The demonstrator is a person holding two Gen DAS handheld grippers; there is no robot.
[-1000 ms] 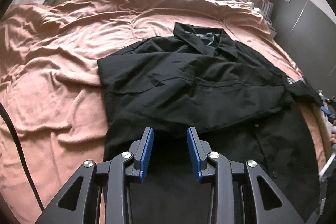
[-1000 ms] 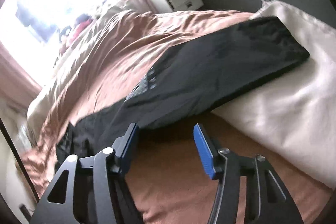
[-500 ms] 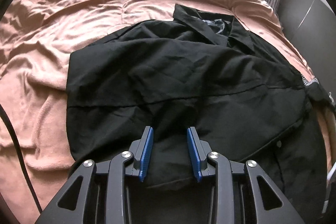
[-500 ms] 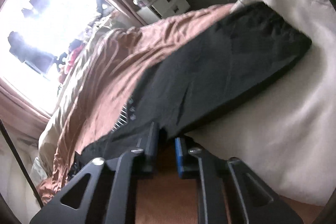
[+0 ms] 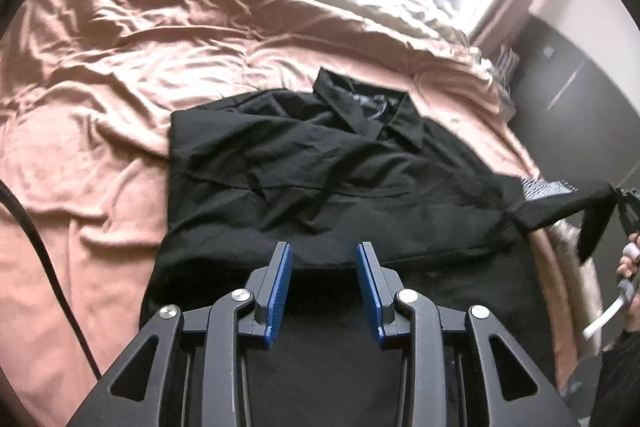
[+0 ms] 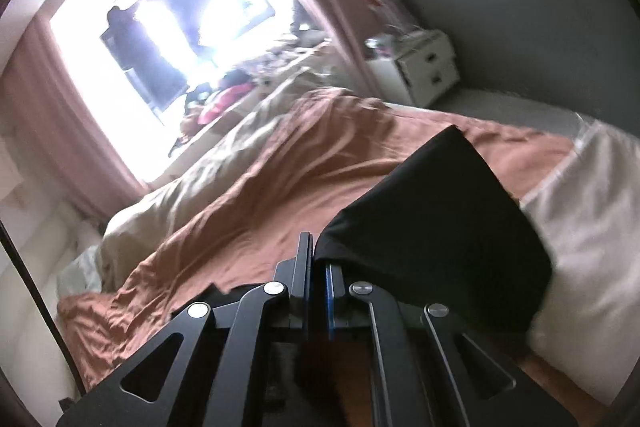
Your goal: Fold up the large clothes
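A black collared button-up shirt (image 5: 304, 179) lies spread on the rumpled salmon-pink quilt (image 5: 120, 99) of the bed, collar towards the bright window (image 6: 160, 39). Its left half looks folded in over the body, giving a straight edge on that side. The right sleeve (image 5: 560, 207) stretches off the side of the bed, lifted clear of the quilt and pulled taut.

The right gripper (image 6: 318, 267) has its blue-padded fingers pressed together on the end of that sleeve, the black cloth (image 6: 432, 227) bunching out from between them; a cream pillow (image 6: 592, 227) lies beyond it. The left gripper (image 5: 322, 291) hovers over the shirt's lower part, fingers partly apart with nothing between them, touching no cloth that I can see.

By my reading the fold is at an early-middle stage: one side is in, the second sleeve is only just picked up. Left to do, probably: carry this sleeve across the body, fold in the right side, then double the shirt up from hem to collar and smooth it
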